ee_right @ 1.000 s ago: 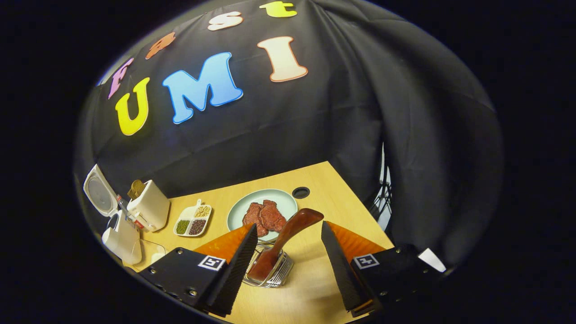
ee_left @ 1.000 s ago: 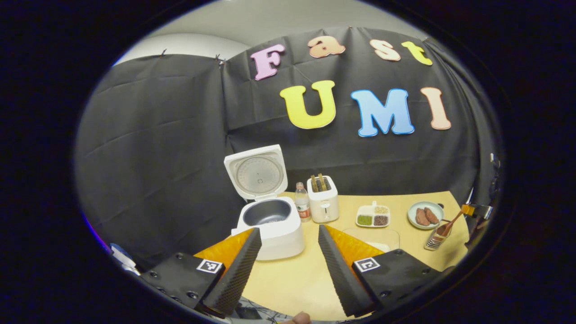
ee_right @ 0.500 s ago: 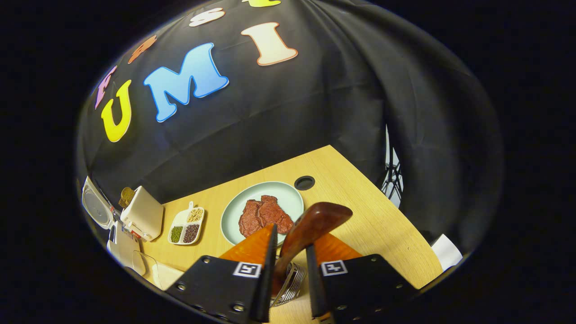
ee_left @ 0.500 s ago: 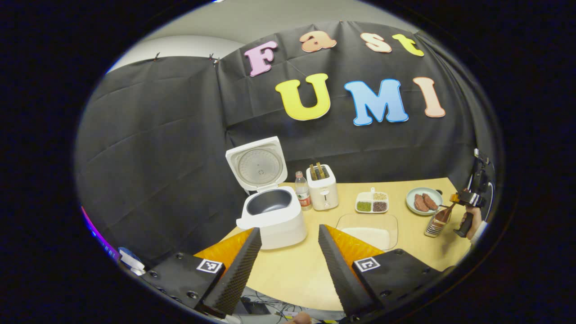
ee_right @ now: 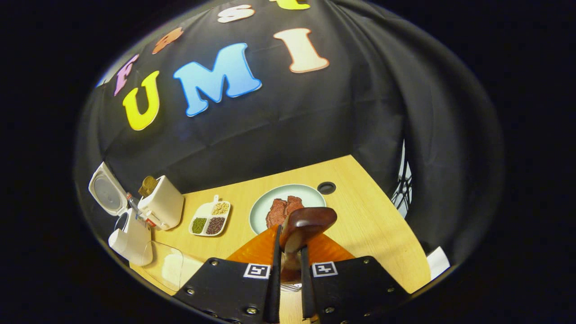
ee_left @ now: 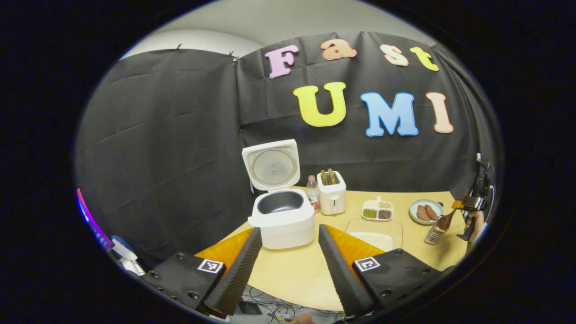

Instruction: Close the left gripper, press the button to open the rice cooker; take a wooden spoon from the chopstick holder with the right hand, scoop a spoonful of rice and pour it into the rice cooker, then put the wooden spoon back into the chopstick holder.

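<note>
Near the bench's right edge, the right gripper (ee_right: 288, 274) has its jaws clenched on the wooden spoon (ee_right: 305, 225), whose lower end sits in the chopstick holder (ee_left: 434, 234) — the taking step is in hand. Next comes a straight lift clear of the holder, then a carry toward the rice tray (ee_left: 375, 231) at the front edge. Beyond it the rice cooker (ee_left: 282, 216) stands open near the left edge. The left gripper (ee_left: 288, 261) hovers with jaws released — bare bench lies ahead.

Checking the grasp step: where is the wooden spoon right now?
In the right gripper view the wooden spoon sits clamped between the right tongs, its lower end in the chopstick holder, beside the meat plate.
</note>
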A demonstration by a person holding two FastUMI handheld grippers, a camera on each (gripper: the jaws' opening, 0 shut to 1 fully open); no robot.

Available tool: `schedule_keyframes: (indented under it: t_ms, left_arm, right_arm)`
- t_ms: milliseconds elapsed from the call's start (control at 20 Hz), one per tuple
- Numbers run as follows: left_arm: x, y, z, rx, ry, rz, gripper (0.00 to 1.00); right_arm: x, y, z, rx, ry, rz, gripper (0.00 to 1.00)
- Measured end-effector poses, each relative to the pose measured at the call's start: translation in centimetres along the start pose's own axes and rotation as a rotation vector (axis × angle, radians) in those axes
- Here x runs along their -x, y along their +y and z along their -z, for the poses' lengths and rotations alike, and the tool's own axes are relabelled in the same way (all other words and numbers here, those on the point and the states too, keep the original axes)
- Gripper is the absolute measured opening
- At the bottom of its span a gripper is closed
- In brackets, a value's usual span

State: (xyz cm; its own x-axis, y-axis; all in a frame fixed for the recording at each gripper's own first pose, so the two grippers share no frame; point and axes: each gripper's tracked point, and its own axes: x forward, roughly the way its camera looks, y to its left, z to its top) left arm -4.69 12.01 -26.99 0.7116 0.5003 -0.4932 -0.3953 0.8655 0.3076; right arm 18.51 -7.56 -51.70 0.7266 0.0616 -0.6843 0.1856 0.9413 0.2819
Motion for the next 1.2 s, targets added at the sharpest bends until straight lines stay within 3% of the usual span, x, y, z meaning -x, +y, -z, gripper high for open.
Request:
schedule_keyframes:
  t_ms: [150, 300, 500, 600, 800, 1200]
  left_arm:
    - [1.1, 2.6, -1.2, 0.033, -0.059, 0.022, 0.90]
    - [2.0, 5.2, -1.2, 0.067, -0.107, 0.054, 0.91]
    - [2.1, 7.5, -0.1, 0.118, -0.138, 0.118, 0.90]
    - [2.1, 9.0, 0.0, 0.108, -0.142, 0.114, 0.90]
    - [1.7, 10.2, -0.3, 0.138, -0.142, 0.111, 0.91]
    - [-1.2, 11.0, 1.3, 0.110, -0.032, -0.046, 0.90]
  right_arm:
    - [3.9, 4.4, -2.8, 0.107, -0.050, -0.032, 0.19]
    - [6.8, 9.8, -3.8, 0.123, -0.060, -0.095, 0.19]
    - [9.4, 16.4, -2.8, 0.180, -0.065, -0.153, 0.19]
    - [9.9, 19.7, -1.0, 0.224, -0.034, -0.198, 0.19]
    - [7.8, 24.2, 2.4, 0.285, 0.037, -0.258, 0.19]
    - [-1.0, 27.7, 9.0, 0.357, 0.182, -0.304, 0.19]
